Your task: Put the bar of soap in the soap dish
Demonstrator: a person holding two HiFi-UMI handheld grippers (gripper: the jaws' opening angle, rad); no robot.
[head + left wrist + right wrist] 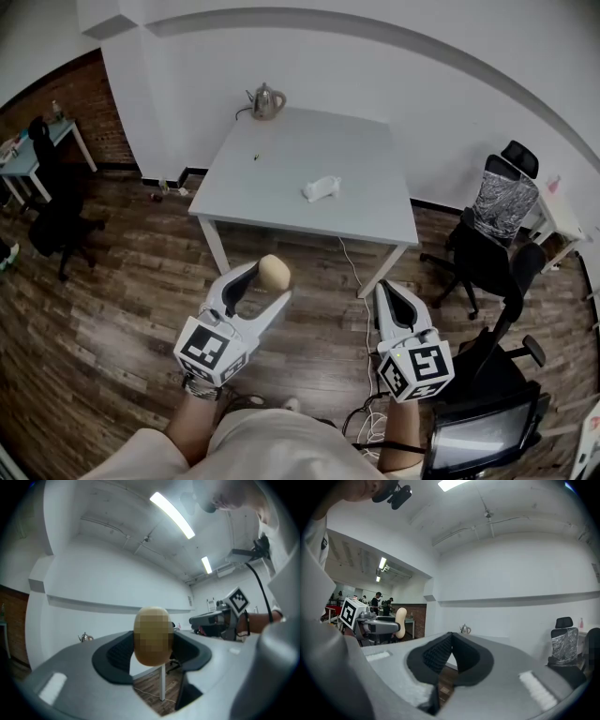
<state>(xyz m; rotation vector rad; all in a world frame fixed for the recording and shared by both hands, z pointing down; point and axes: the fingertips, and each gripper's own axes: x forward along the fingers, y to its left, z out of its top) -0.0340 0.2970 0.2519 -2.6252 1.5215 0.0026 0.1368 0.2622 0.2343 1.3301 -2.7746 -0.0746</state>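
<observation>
On the left gripper (265,283), the fingers squeeze the bar of soap (274,272) at their tips. The right gripper (387,292) has its fingers together, empty. The soap dish (321,188) sits far ahead on the desk (281,178). Slippery soap might pop out and hit the floor (141,281).

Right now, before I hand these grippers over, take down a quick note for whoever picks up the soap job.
Left gripper: shut on the bar of soap, over the floor, short of the table.
Right gripper: shut, empty.
Soap dish: apparently the small white thing on the table; a kettle stands at the far corner.
Done: soap is in the grip.
Left: go to the table, set the soap in the dish, let go.
</observation>
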